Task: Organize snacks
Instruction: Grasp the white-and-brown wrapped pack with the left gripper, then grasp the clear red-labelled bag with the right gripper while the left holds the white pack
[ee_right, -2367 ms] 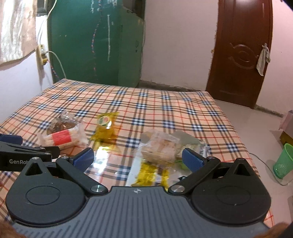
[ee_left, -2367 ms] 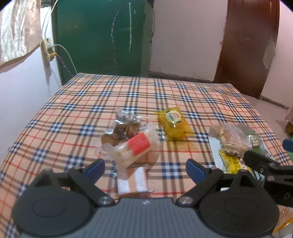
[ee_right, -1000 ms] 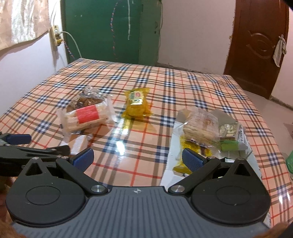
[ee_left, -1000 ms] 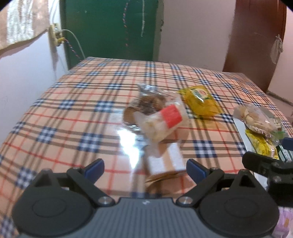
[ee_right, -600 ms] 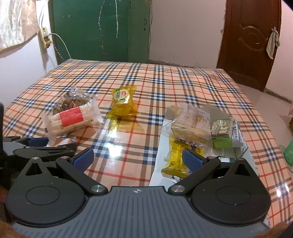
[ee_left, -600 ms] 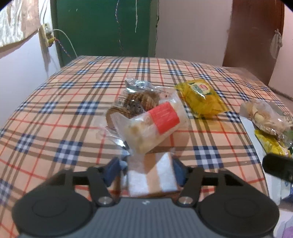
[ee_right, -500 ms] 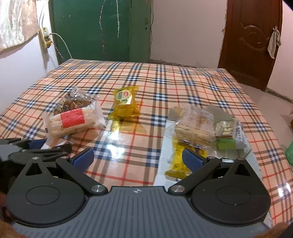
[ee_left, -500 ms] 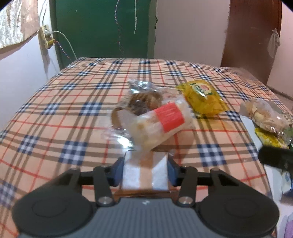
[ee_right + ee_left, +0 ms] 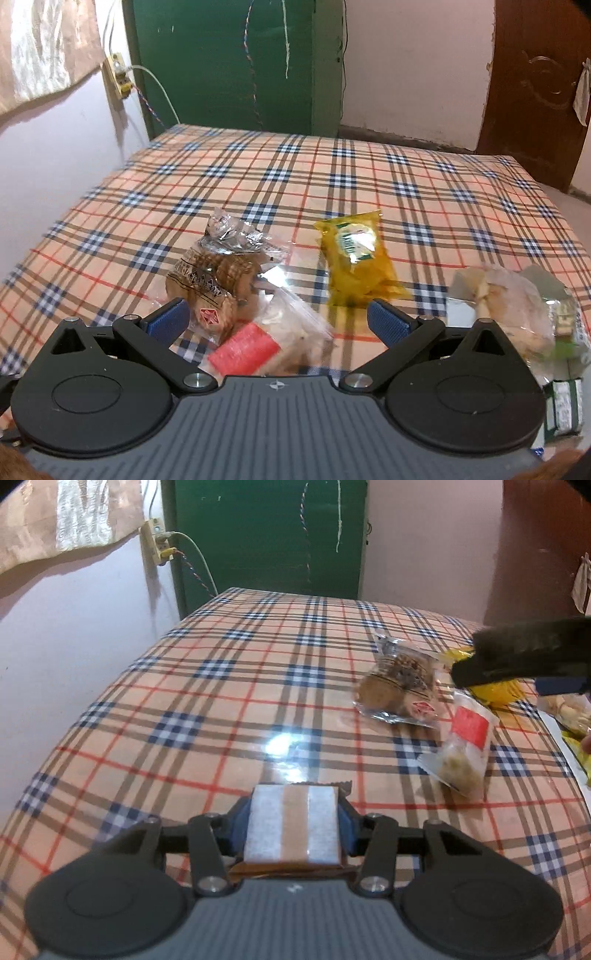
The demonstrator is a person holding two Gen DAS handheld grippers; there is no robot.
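Left gripper (image 9: 293, 825) is clamped on a white-and-tan wafer pack (image 9: 292, 827), held just above the plaid table (image 9: 207, 709). Right gripper (image 9: 277, 320) has its jaws apart over a red-labelled bag (image 9: 269, 343), not pressing it. Beyond it, a cookie pack (image 9: 218, 273) lies at 11 o'clock, a yellow packet (image 9: 356, 264) at 1 o'clock, and a clear biscuit bag (image 9: 506, 306) at 3 o'clock.

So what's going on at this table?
A person is sorting snacks on a plaid table with two hand-held grippers. The left gripper is shut on a white-and-tan wafer pack. The right gripper is open over a red-label bag, beside a cookie pack and a yellow packet.
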